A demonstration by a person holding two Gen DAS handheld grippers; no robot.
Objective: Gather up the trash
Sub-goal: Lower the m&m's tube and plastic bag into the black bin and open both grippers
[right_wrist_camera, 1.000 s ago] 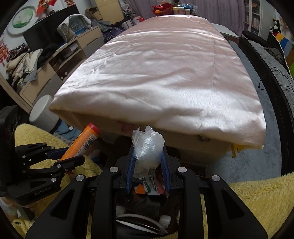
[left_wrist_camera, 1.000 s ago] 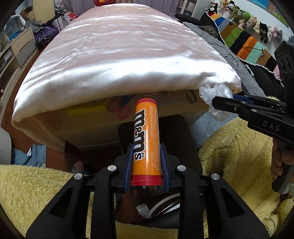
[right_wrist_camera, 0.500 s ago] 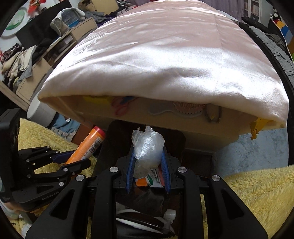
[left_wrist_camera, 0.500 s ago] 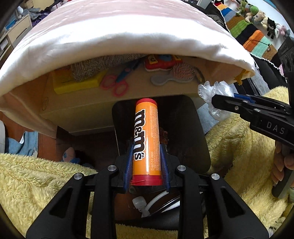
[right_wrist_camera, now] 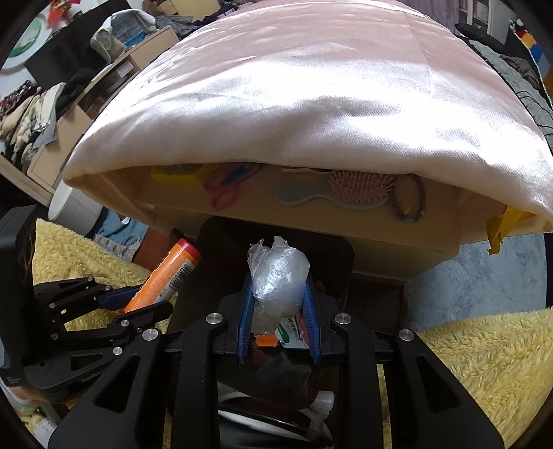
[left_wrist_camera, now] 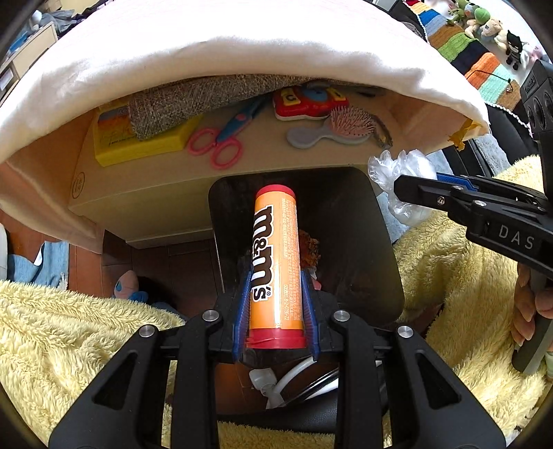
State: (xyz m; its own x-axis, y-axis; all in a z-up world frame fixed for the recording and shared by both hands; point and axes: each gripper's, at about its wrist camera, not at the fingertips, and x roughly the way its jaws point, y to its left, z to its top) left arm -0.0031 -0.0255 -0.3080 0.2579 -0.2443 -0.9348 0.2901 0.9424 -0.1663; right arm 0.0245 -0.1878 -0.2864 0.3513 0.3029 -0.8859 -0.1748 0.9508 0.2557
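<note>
Cluttered bedroom, daylight. Pale pink satin cloth (right_wrist_camera: 311,103) draped over a tan surface (left_wrist_camera: 145,193), front edge lifted. Yellow fluffy blanket (left_wrist_camera: 69,338) across the foreground on both sides. Reddish-brown wood floor (left_wrist_camera: 166,262) under the surface; grey-blue rug (right_wrist_camera: 466,276) to the right. Wooden drawer unit (right_wrist_camera: 103,89) at left, heaped with clothes. Striped crochet blanket (left_wrist_camera: 466,48) and plush toys (left_wrist_camera: 490,24) at upper right. White round bin (right_wrist_camera: 76,210) beside the blanket.
</note>
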